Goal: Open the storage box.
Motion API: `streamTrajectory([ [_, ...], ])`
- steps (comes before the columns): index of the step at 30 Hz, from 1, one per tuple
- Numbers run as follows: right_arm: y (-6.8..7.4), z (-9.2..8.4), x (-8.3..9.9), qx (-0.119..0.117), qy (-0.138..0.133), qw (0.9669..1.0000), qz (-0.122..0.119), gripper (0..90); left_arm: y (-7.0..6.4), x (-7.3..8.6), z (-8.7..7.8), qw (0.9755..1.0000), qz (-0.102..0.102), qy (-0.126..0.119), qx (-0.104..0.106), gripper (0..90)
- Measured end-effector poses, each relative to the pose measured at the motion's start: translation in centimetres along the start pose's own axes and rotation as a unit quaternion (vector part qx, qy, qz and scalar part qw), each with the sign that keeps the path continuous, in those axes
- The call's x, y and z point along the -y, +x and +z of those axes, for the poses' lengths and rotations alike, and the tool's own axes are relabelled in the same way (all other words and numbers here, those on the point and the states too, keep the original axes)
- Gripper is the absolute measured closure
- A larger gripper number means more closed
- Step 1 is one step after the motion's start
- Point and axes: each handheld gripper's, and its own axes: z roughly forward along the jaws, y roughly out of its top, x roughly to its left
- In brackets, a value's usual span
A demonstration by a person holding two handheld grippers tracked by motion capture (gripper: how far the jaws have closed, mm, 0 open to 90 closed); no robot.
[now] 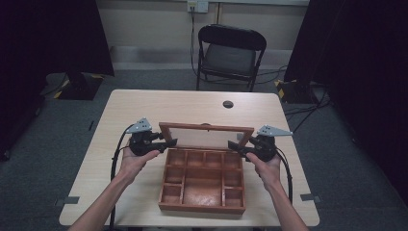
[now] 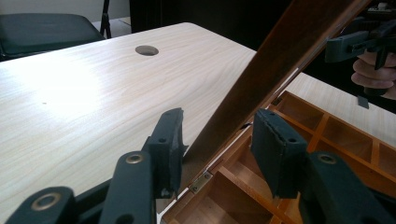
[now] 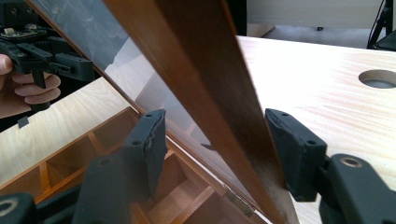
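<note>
Both hands (image 1: 139,156) level beside raised lid (image 1: 207,129)

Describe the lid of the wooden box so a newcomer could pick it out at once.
On the pale wooden table lies an open wooden box split into small compartments. Along its far edge the lid stands raised on hinges, with the left gripper and right gripper at its two side rails. Unlike the box, it is a thin brown frame around a clear pane.
</note>
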Motion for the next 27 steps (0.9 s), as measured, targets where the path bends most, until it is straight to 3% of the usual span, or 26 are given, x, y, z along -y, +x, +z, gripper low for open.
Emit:
streamTrajectory([
  [2,-0.1,0.1,0.1,-0.001,0.002,1.0,0.002,39.9,-0.1,-0.1,0.0,0.9999,0.013,0.004,-0.006,54.0],
  [7,-0.5,0.5,0.3,0.004,0.008,0.9999,0.006,40.0,0.2,0.0,0.1,1.0,0.0,-0.004,-0.002,55.1],
  [13,-0.8,0.8,0.2,0.009,0.006,0.9999,0.011,40.9,0.7,0.0,0.5,0.9999,0.006,0.012,-0.009,55.5],
  [15,-1.0,0.9,0.1,0.013,0.006,0.9998,0.011,41.1,0.8,0.1,0.7,1.0,-0.002,0.003,-0.009,56.2],
  [27,-1.7,1.7,-0.1,0.023,-0.001,0.9995,0.023,42.7,1.7,-0.1,1.2,0.9999,-0.008,0.005,-0.01,56.9],
])
